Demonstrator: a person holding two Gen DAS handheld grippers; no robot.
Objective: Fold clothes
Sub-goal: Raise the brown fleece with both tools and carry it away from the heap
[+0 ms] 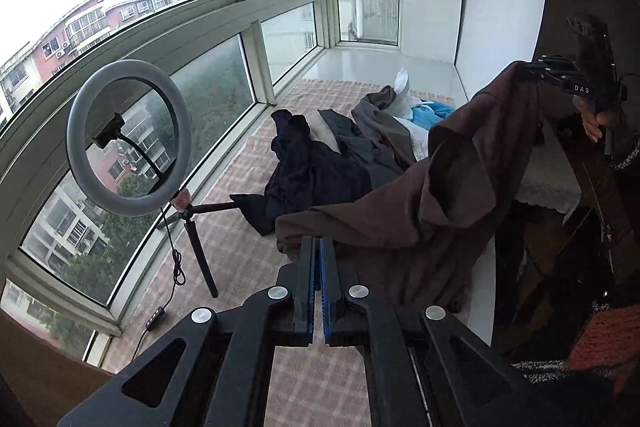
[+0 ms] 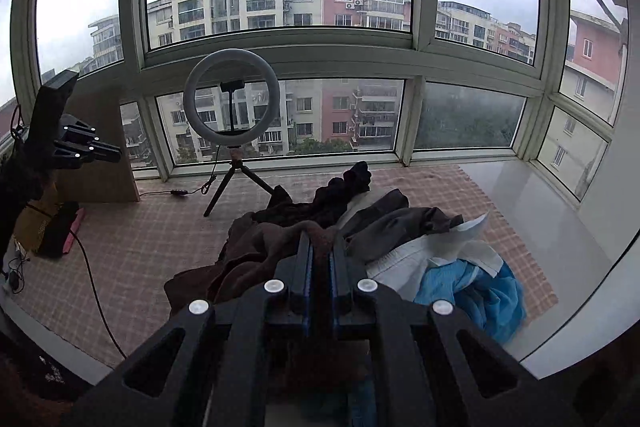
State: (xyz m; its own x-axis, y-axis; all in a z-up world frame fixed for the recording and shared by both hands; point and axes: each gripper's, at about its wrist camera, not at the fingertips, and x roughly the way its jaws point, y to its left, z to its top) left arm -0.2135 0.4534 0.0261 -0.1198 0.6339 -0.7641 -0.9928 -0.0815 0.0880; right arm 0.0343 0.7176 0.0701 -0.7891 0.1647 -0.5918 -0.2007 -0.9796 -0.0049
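A brown garment (image 1: pixel 460 187) hangs from my right gripper (image 1: pixel 528 70), which is raised at the upper right and shut on its top edge. The cloth's lower end trails onto the checked mat (image 1: pixel 240 267), just beyond my left gripper (image 1: pixel 320 243). That gripper's jaws are together with no cloth between them. In the right wrist view the brown garment (image 2: pixel 256 247) is bunched between the right gripper's fingers (image 2: pixel 320 239), and my left gripper (image 2: pixel 116 154) is in the air at far left, holding nothing. Behind lies a pile of clothes (image 1: pixel 320 163), dark, grey, white and blue (image 2: pixel 480 287).
A ring light (image 1: pixel 76 131) on a small tripod (image 2: pixel 236 183) stands on the mat by the windows, its cable (image 2: pixel 96 291) trailing over the mat. A brown board (image 2: pixel 104 155) leans at the left beside a yellow and black item (image 2: pixel 44 227). A person's hand (image 1: pixel 592 125) holds the right gripper.
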